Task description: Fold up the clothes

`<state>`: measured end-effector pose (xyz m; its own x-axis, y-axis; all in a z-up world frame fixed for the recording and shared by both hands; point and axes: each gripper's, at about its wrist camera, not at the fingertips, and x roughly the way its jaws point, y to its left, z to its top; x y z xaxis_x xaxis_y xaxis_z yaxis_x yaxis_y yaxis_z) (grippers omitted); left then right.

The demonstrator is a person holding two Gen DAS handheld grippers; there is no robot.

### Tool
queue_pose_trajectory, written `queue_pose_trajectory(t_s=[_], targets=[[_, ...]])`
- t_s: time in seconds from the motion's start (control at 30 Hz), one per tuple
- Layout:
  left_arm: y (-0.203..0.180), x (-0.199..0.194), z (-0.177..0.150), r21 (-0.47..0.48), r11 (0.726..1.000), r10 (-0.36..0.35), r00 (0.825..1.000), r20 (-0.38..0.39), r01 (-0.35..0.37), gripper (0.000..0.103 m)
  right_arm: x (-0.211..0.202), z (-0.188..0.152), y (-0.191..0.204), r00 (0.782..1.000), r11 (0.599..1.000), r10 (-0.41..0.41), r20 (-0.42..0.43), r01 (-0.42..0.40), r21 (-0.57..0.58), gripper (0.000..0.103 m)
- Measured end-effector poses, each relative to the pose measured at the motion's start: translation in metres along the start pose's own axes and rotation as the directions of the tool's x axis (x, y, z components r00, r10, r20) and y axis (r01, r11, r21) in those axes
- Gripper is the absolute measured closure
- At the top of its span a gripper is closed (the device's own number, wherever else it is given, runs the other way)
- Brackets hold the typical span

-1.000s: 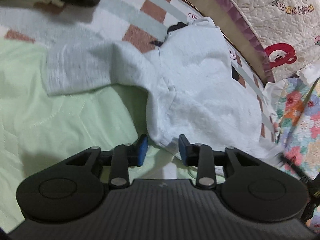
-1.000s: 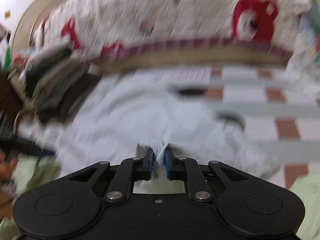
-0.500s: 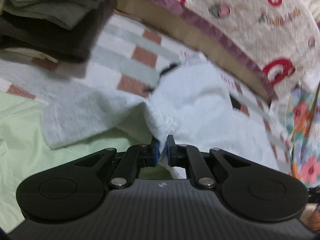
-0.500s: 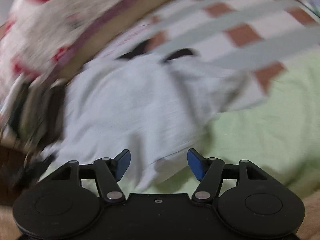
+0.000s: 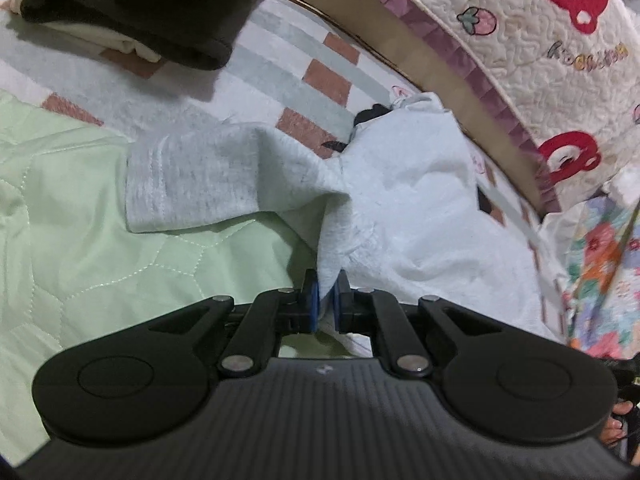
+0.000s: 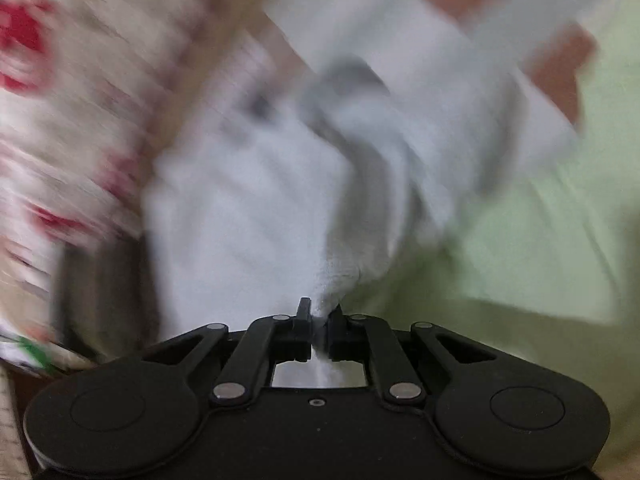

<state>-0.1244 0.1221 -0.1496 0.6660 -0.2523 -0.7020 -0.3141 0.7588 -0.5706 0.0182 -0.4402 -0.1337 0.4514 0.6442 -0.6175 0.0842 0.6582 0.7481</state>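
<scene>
A pale grey-white shirt [image 5: 420, 200] lies crumpled on the bed, one sleeve [image 5: 192, 184] spread flat to the left over the green quilt. My left gripper [image 5: 325, 300] is shut on a pinched fold of the shirt near its lower edge. In the right wrist view, which is blurred by motion, the same shirt [image 6: 248, 208] fills the middle, and my right gripper [image 6: 319, 330] is shut on a bunched edge of it, cloth showing between the pads.
A stack of folded dark and cream clothes [image 5: 140, 4] sits at the far left. A quilted headboard cover with red bears [image 5: 540, 40] runs along the back. Floral fabric [image 5: 600, 272] lies at the right. The green quilt [image 5: 100, 280] covers the near left.
Half a second ago my right gripper was open above the shirt; now it is shut on the cloth. My left gripper closed on the fold earlier and stays shut, lifted slightly.
</scene>
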Motion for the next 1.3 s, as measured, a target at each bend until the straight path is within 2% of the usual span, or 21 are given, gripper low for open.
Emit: queue_pose_trajectory(t_s=[0.07,0.13,0.27,0.3,0.4,0.47,0.5,0.53,0.57,0.6,0.73,0.77,0.8,0.83,0.87,0.97,1.03,1.17,1.2,1.23,1.3], targets=[[0.001,0.000,-0.001,-0.003,1.000,-0.020,1.000,-0.005,0.020,0.096,-0.023,-0.004,0.026,0.982,0.970,-0.061,0.177,0.100,-0.223,0.094],[0.001,0.003,-0.003,-0.011,1.000,-0.030,0.999,-0.020,0.029,0.094,-0.030,-0.014,0.047,0.942,0.875,-0.133,0.307,0.257,-0.409,0.094],[0.002,0.017,-0.008,-0.047,0.998,-0.049,0.997,-0.060,0.046,0.091,-0.015,-0.019,0.048,0.940,0.832,-0.206,0.272,0.314,-0.457,0.094],[0.003,0.020,-0.010,-0.056,0.997,-0.054,0.996,-0.070,0.050,0.083,-0.010,-0.020,0.047,0.939,0.826,-0.230,0.256,0.327,-0.459,0.094],[-0.003,0.025,-0.011,-0.046,0.998,-0.050,0.997,-0.065,0.047,0.056,-0.006,-0.012,0.034,0.956,0.865,-0.222,0.191,0.284,-0.415,0.088],[-0.009,0.024,-0.011,-0.021,0.999,-0.039,0.998,-0.044,0.038,0.056,-0.005,-0.008,0.023,0.963,0.891,-0.221,0.154,0.264,-0.369,0.084],[-0.012,0.024,-0.011,-0.008,0.999,-0.034,0.999,-0.034,0.033,0.062,-0.003,-0.008,0.019,0.965,0.903,-0.220,0.144,0.257,-0.345,0.080],[-0.015,0.024,-0.011,0.004,1.000,-0.028,0.999,-0.023,0.028,0.085,0.000,-0.008,0.016,0.966,0.913,-0.219,0.134,0.251,-0.320,0.070],[-0.018,0.024,-0.010,0.017,1.000,-0.023,1.000,-0.012,0.023,0.094,0.003,-0.007,0.012,0.968,0.924,-0.219,0.119,0.245,-0.293,0.064],[-0.022,0.024,-0.010,0.029,0.999,-0.018,1.000,-0.002,0.018,0.094,0.007,-0.005,0.007,0.971,0.935,-0.219,0.099,0.238,-0.264,0.055],[-0.032,0.015,-0.012,0.066,0.998,-0.012,0.998,0.054,0.009,0.094,0.029,-0.003,-0.018,0.985,0.987,-0.156,-0.071,0.152,-0.059,0.052],[-0.031,0.016,-0.012,0.055,0.998,-0.019,0.998,0.052,0.017,0.094,0.035,-0.006,-0.030,0.989,0.994,-0.082,-0.124,0.090,0.057,0.052],[-0.030,0.016,-0.012,0.044,0.999,-0.027,0.998,0.050,0.024,0.093,0.040,-0.011,-0.042,0.991,0.986,0.001,-0.133,0.021,0.164,0.061],[-0.030,0.017,-0.012,0.033,0.999,-0.034,0.998,0.048,0.032,0.092,0.043,-0.017,-0.052,0.991,0.968,0.077,-0.112,-0.047,0.248,0.090],[-0.029,0.017,-0.013,0.022,0.999,-0.041,0.998,0.046,0.040,0.092,0.042,-0.020,-0.055,0.992,0.958,0.106,-0.070,-0.083,0.274,0.092],[-0.026,0.019,-0.014,-0.012,0.998,-0.063,0.997,0.041,0.063,0.091,0.024,-0.019,-0.036,0.993,0.989,0.092,0.073,-0.100,0.111,0.093],[-0.024,0.020,-0.014,-0.034,0.996,-0.077,0.996,0.037,0.078,0.077,0.014,-0.020,-0.022,0.982,0.989,0.142,0.123,-0.146,0.025,0.093],[-0.015,0.031,-0.018,-0.112,0.987,-0.115,0.993,0.021,0.117,0.067,0.012,-0.025,-0.008,0.976,0.986,0.164,0.146,-0.156,-0.066,0.093],[-0.014,0.034,-0.019,-0.112,0.987,-0.111,0.994,0.019,0.113,0.078,0.015,-0.025,-0.009,0.978,0.988,0.150,0.143,-0.141,-0.067,0.093],[-0.017,0.034,-0.021,-0.080,0.993,-0.085,0.996,0.035,0.088,0.099,0.018,-0.025,-0.012,0.983,0.991,0.124,0.139,-0.117,-0.060,0.093],[-0.031,0.026,-0.023,0.028,0.999,-0.040,0.992,0.123,0.037,0.099,0.025,-0.018,-0.019,0.984,0.993,0.114,0.134,-0.107,-0.056,0.093]])
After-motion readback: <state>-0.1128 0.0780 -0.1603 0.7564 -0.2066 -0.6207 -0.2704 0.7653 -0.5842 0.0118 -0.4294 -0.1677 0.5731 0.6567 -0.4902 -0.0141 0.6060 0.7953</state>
